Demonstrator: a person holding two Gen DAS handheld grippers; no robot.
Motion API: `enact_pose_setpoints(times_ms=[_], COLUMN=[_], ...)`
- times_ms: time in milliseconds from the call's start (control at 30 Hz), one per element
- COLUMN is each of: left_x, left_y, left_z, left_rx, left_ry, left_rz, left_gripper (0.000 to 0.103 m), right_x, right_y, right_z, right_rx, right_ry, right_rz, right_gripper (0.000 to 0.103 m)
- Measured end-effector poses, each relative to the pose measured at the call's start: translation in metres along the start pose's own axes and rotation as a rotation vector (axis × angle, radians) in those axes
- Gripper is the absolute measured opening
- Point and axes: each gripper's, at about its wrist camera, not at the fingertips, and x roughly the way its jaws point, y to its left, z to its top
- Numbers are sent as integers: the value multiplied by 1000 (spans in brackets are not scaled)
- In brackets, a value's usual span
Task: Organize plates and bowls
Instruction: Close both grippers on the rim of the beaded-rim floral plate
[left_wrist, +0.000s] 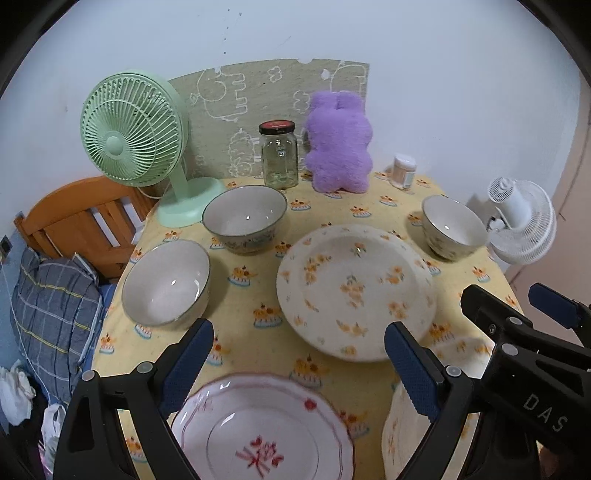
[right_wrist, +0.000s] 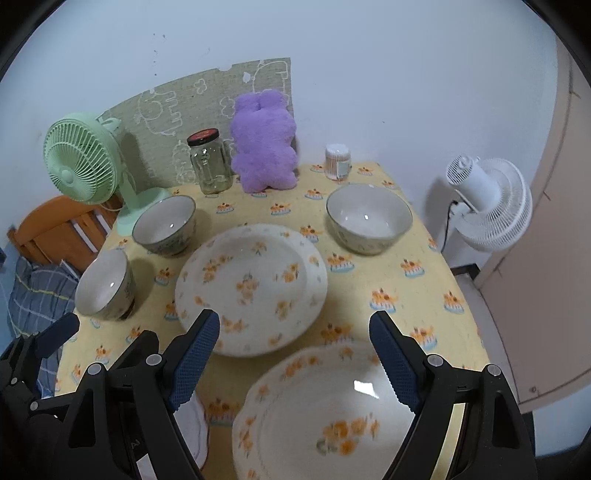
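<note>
On the yellow tablecloth (left_wrist: 255, 295) lies a large yellow-flowered plate (left_wrist: 354, 291) (right_wrist: 251, 288) in the middle. Around it stand three white bowls: one at the left (left_wrist: 166, 284) (right_wrist: 105, 284), one at the back left (left_wrist: 243, 218) (right_wrist: 164, 225), one at the right (left_wrist: 452, 227) (right_wrist: 367, 218). My left gripper (left_wrist: 299, 365) (right_wrist: 103, 339) hangs open above a red-patterned plate (left_wrist: 258, 432) at the near edge. My right gripper (right_wrist: 295, 362) (left_wrist: 509, 306) is open above a second yellow-flowered plate (right_wrist: 325, 417). Neither holds anything.
Along the back stand a green fan (left_wrist: 133, 129), a glass jar (left_wrist: 279, 155), a purple plush toy (left_wrist: 340, 144) and a small swab container (right_wrist: 338, 162). A white fan (right_wrist: 487, 203) stands off the right edge. A wooden bed frame (left_wrist: 81, 218) and plaid pillow (left_wrist: 55, 306) lie left.
</note>
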Motion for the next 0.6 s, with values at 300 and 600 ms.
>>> enact_pose_setpoints(times_ms=[300, 600], left_x=[61, 125], left_y=[-7, -16], left_z=[26, 31], left_rx=[-49, -41], left_ry=[49, 120], left_rz=[59, 97], left_gripper=[91, 86], right_x=[67, 138], right_y=[-10, -13], right_z=[32, 36], right_rx=[21, 41], right_ry=[39, 136], right_rz=[22, 23], right_gripper=[85, 78])
